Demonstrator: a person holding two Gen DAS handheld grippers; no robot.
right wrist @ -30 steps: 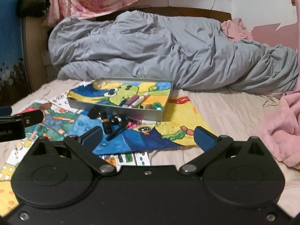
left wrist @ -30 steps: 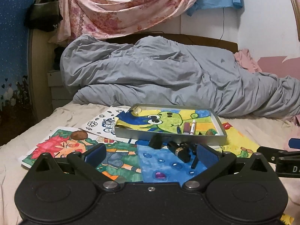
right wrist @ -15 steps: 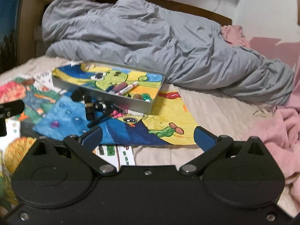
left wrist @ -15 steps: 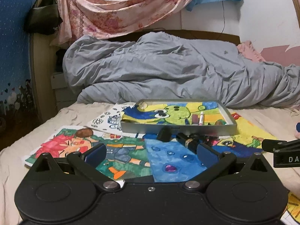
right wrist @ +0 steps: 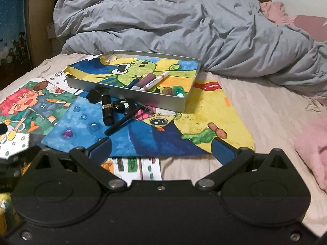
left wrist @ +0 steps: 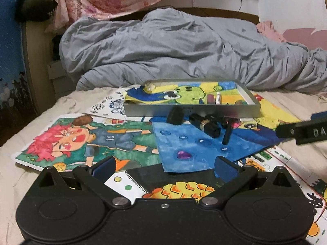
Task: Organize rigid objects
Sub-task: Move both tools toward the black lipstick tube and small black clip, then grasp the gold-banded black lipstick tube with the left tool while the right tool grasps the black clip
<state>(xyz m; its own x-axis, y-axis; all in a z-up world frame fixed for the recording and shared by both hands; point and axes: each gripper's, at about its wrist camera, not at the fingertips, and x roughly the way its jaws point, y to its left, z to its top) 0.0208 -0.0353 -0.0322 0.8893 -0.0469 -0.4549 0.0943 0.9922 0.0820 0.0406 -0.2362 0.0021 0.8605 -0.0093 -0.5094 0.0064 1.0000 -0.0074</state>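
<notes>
A shallow grey metal tray (right wrist: 130,92) (left wrist: 192,111) lies on the bed, lined with a green frog drawing. Inside it are a white marker (right wrist: 156,80), a mauve tube (right wrist: 144,81) and small round bits (right wrist: 177,90). In front of the tray, on the blue drawing, lie a black lipstick (right wrist: 107,110) (left wrist: 206,125), a black cap (right wrist: 94,96) (left wrist: 174,116), a small round black piece (right wrist: 121,105) and a thin black pencil (right wrist: 123,119) (left wrist: 226,132). My left gripper (left wrist: 164,168) and right gripper (right wrist: 161,149) both stand open and empty, short of these items.
Several coloured drawings (left wrist: 87,143) cover the beige sheet. A rumpled grey duvet (right wrist: 184,26) lies behind the tray. A pink blanket (right wrist: 312,149) sits at the right. The right gripper's finger (left wrist: 302,131) shows at the right edge of the left wrist view.
Both grippers have pulled back and tilted downwards, so the tray and the black items now show from higher up. Nothing on the bed has moved.
</notes>
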